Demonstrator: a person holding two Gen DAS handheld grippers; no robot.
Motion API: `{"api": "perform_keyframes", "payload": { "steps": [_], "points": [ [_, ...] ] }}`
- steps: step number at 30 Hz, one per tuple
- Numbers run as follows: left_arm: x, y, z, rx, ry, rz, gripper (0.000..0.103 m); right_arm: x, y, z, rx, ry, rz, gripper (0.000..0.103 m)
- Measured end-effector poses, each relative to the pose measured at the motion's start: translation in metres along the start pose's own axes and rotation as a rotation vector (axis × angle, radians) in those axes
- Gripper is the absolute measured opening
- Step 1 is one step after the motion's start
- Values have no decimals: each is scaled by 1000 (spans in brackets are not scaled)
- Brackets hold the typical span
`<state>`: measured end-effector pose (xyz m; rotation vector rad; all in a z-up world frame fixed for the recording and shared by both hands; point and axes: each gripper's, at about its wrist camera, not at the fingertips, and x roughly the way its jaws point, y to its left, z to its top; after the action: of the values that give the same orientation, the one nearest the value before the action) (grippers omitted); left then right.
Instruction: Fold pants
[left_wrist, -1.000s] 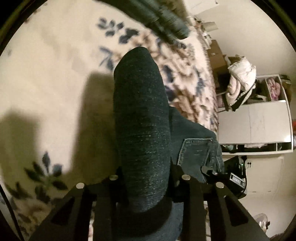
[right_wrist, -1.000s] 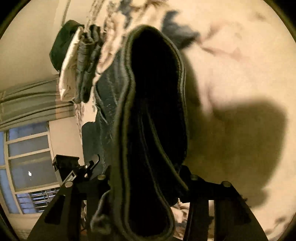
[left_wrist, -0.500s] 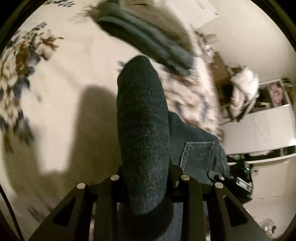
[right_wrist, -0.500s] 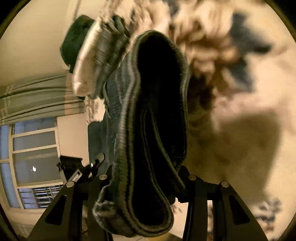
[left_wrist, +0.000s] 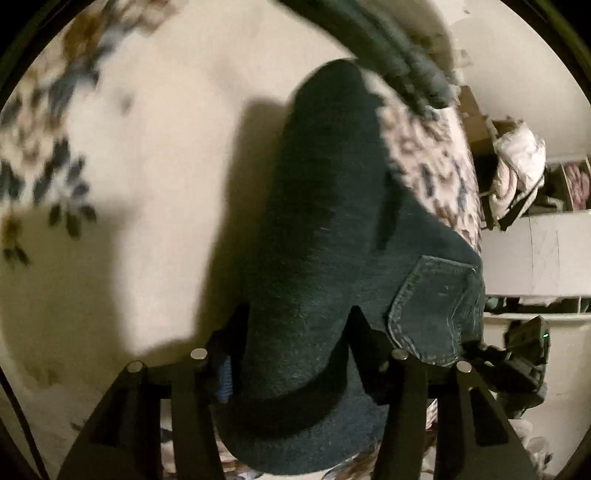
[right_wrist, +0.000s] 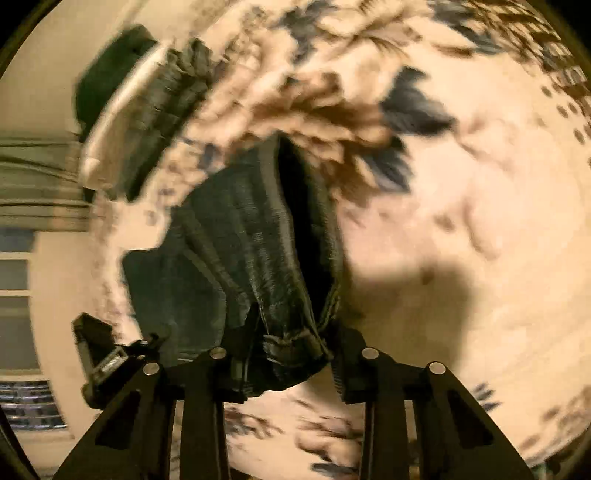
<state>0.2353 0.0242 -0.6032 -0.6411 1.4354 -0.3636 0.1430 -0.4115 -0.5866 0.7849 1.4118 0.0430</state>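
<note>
a thick fold of the dark denim pants (left_wrist: 325, 258) is seen between the fingers of the left gripper (left_wrist: 295, 354), whose jaws have just been opening, though whether the pads still press on it cannot be told. the waistband end is pinched by the right gripper (right_wrist: 291, 350), whose jaws have just been closing, above the floral bedspread (right_wrist: 461, 206).

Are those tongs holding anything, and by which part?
Dark jeans sit between both tongs: the left at a rounded fold, the right at a seamed edge. Whether either grips cannot be told.
</note>
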Motion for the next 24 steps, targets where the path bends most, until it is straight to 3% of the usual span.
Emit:
{"api": "perform_keyframes", "payload": {
  "steps": [2,4,6,8,9,13,15,21,24],
  "points": [
    [0,-6,5,26,25,22,52,17,-18,4,55,94,-25,36],
    [-14,-23,11,64,44,79,52,13,-18,15,75,153,7,42],
    [-33,-39,20,89,36,107,56,-8,-15,25,90,173,15,64],
    [-53,-53,36,98,-22,97,74,-31,-4,37,81,131,55,83],
    [-59,-57,46,99,-47,79,76,-39,1,45,68,105,63,86],
    [-38,-55,103,42,-59,62,77,-10,37,95,55,90,33,86],
    [-21,-58,122,69,-42,110,77,14,39,108,81,114,14,86],
    [14,-72,127,200,11,252,76,37,31,118,121,133,-35,86],
    [17,-73,123,222,11,263,70,30,34,114,77,124,-59,86]
  ]
}}
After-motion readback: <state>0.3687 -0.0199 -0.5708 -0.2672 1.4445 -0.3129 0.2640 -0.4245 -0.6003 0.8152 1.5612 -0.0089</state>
